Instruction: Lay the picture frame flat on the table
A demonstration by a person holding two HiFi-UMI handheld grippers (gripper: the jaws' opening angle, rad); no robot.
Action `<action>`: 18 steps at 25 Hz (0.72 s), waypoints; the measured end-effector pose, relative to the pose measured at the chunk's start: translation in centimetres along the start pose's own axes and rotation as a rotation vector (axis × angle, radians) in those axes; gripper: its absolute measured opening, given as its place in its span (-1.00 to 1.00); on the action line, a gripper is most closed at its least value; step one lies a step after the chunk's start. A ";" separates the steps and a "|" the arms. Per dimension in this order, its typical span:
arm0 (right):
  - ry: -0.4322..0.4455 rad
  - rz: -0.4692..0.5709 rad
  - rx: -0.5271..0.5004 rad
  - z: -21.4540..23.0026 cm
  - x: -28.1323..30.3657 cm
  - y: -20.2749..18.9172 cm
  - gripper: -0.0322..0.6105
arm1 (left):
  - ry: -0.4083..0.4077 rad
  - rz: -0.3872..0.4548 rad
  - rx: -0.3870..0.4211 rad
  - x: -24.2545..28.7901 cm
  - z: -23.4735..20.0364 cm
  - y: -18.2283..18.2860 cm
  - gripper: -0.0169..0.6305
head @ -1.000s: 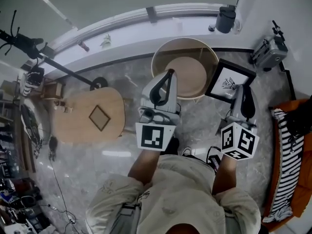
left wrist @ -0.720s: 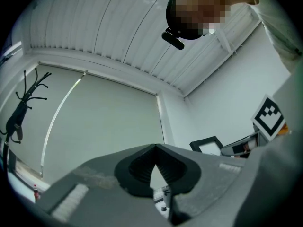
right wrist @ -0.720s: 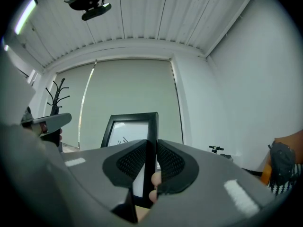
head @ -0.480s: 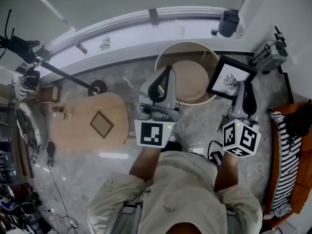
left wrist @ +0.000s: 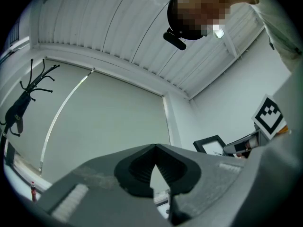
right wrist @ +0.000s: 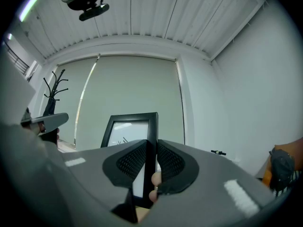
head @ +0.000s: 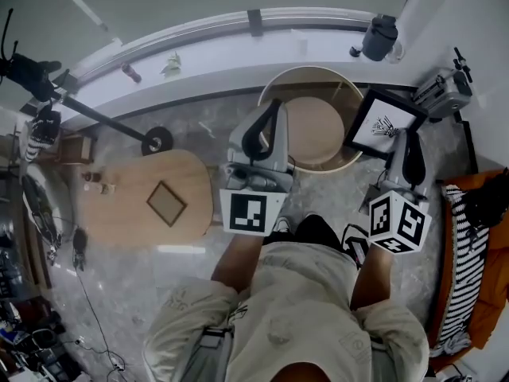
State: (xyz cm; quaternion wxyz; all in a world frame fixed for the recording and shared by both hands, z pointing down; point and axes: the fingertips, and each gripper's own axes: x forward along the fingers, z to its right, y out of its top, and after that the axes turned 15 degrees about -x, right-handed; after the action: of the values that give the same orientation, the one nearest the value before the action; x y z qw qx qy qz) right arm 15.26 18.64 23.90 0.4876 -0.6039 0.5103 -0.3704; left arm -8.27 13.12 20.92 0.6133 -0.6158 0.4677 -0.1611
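The right gripper is squeezing the black picture frame by its side edge. The left gripper is staying pinched shut, holding nothing.

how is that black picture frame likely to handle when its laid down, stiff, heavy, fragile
Probably stiff: the picture frame looks straight though the right gripper pinches only one side edge. Likely light for its size, since that single edge grip carries it. The pale front may be glazed, so possibly fragile and slick.
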 end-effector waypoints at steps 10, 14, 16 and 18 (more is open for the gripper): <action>0.019 -0.005 0.026 -0.9 6.1 -1.7 -0.68 | 0.022 -0.007 0.008 4.0 -2.4 -1.9 -0.94; 0.054 0.005 0.023 -0.7 10.4 -1.9 -0.68 | 0.045 0.002 0.016 7.7 -3.3 -3.1 -0.94; 0.066 0.008 0.037 -0.2 12.7 -2.0 -0.68 | 0.053 -0.003 0.023 9.7 -3.7 -3.7 -0.94; 0.074 0.007 0.051 0.4 15.0 -2.2 -0.68 | 0.062 -0.010 0.028 11.7 -4.1 -4.3 -0.94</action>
State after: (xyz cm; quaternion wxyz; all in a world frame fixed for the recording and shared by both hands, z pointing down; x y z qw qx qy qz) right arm 19.25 4.09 25.19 0.4847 -0.5754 0.5205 -0.4039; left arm -3.83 0.74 21.22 0.6064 -0.6041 0.4811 -0.1894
